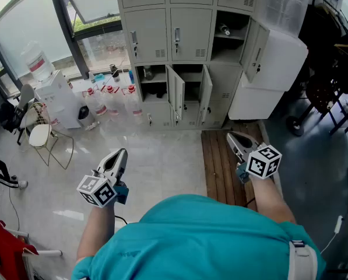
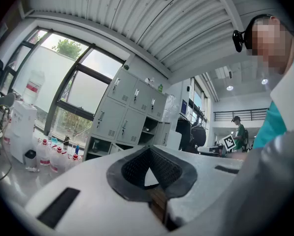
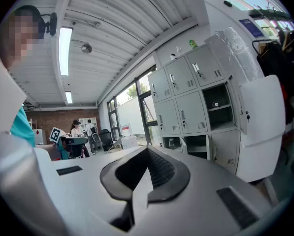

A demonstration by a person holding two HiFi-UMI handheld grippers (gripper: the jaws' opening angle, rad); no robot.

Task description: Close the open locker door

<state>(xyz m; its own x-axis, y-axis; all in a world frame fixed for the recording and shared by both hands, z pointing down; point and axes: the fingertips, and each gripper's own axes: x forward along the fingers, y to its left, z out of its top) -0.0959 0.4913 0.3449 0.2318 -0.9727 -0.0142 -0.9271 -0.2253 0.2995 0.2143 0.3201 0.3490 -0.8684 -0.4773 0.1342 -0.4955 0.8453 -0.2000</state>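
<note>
Pale floor tiles run ahead of us to a bank of grey lockers by the window, well beyond both grippers. Up ahead of the right gripper, and a little to its outer side, a broad door stands swung wide off an upper compartment. Lower down, between the lines of the two grippers, two narrow doors also hang ajar, so we cannot tell which one is meant. Our left gripper is pressed together on nothing, and the right one is likewise closed and empty, above a strip of wooden boards. We judge this the approach step, with no door touched yet. Next we need to walk closer, set closed jaws against a door's outer face near its free edge, and push it round until it seats. Bottles and a water dispenser stand far off, left of the left gripper
</note>
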